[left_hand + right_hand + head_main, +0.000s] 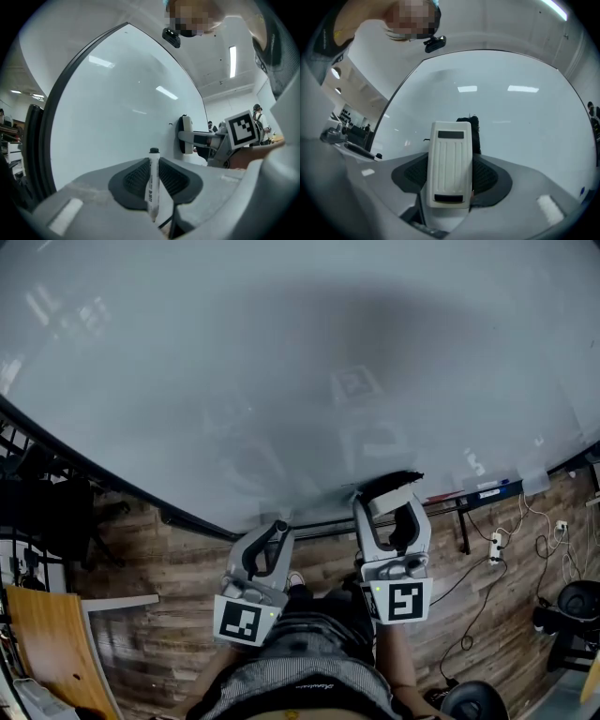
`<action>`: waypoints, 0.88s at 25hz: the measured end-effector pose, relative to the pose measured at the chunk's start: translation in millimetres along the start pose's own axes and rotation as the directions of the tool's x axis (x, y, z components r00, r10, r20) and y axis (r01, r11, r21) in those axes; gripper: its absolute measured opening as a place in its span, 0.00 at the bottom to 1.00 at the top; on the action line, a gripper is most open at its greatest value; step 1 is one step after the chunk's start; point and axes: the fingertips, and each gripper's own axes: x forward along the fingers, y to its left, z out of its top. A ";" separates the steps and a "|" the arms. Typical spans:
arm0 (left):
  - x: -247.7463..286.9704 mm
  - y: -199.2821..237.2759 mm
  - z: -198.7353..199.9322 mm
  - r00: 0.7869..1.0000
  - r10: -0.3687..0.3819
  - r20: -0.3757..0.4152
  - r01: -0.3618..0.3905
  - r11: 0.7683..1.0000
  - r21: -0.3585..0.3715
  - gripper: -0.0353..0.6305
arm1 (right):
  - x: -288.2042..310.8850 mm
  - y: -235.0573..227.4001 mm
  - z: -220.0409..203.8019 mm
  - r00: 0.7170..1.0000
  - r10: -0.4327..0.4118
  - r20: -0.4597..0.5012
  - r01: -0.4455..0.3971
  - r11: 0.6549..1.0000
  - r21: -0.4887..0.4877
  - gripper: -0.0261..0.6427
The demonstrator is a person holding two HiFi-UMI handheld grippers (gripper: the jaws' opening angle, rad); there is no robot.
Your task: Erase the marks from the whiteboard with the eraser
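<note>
In the head view, the right gripper point(389, 506) is holding the eraser point(400, 496) at the lower edge of the whiteboard point(281, 352), while the left gripper point(275, 532) is hanging lower, beside it. In the left gripper view, the jaws are closing tightly on a marker point(153, 183), its dark cap pointing up along the board. In the right gripper view, the jaws are clamping the white eraser by its sides, its dark felt lying against the board.
</note>
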 end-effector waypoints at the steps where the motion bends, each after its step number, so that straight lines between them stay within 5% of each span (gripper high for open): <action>1: 2.1 -1.5 0.7 1.000 -0.004 0.001 0.004 1.000 -0.002 0.16 | -1.3 -7.1 -1.2 1.000 -0.016 -0.006 0.016 1.000 0.008 0.43; 9: 8.3 -5.0 1.7 1.000 -0.015 0.001 0.015 1.000 -0.012 0.16 | 1.1 -5.1 3.5 0.999 -0.032 -0.003 0.032 0.998 0.046 0.43; 22: -17.4 20.8 -2.3 1.000 0.025 0.002 -0.025 1.000 -0.010 0.16 | 24.9 108.8 38.0 0.974 0.210 0.081 -0.210 0.978 -0.015 0.43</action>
